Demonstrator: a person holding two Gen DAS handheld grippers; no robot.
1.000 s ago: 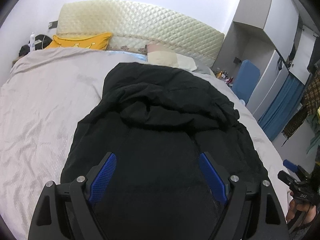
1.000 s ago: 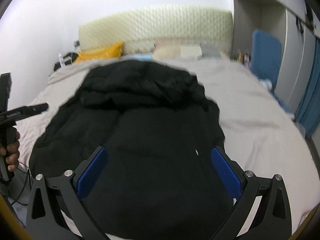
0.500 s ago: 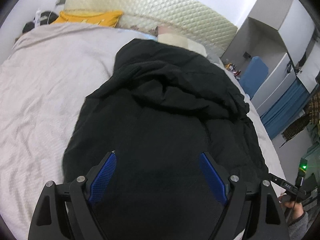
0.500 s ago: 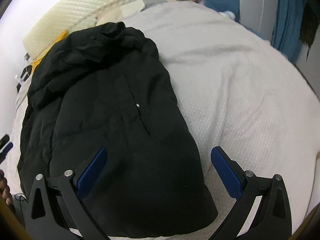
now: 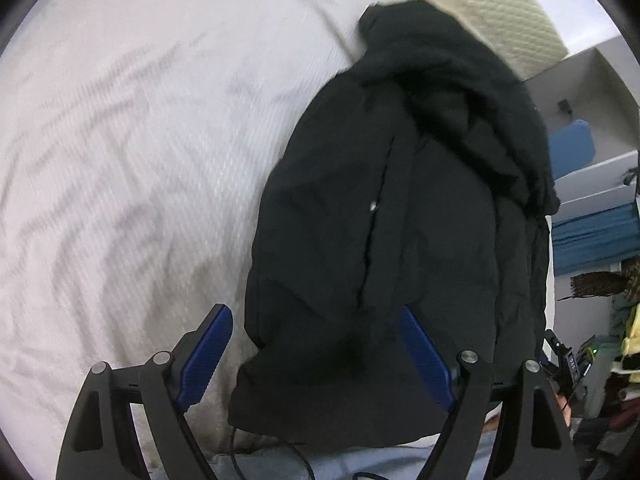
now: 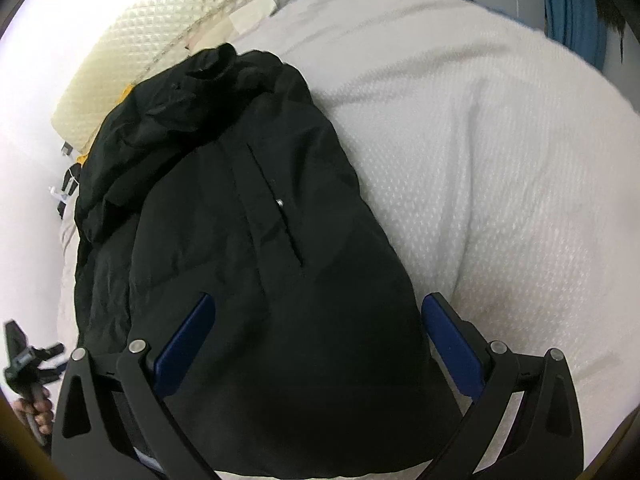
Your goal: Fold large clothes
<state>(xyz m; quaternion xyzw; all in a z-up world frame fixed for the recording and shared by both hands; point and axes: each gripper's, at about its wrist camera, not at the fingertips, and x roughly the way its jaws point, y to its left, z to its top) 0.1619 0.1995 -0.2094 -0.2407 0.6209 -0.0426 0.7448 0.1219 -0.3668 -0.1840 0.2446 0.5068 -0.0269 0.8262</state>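
A black padded jacket lies lengthwise on the bed, hood bunched at the far end, hem at the near edge. It also shows in the right wrist view. My left gripper is open and empty above the jacket's lower left corner, its left pad over the sheet. My right gripper is open and empty above the jacket's lower right corner, its right pad over the sheet. The other gripper shows small at the frame edges in both views.
The bed has a pale textured cover, also seen in the right wrist view. A quilted cream headboard stands at the far end. Grey cabinets and blue curtains stand to the right of the bed. A thin cable hangs at the near edge.
Both grippers have tilted down and swung apart toward the jacket's lower corners: the left to the left side, the right to the right side. Both stay open.
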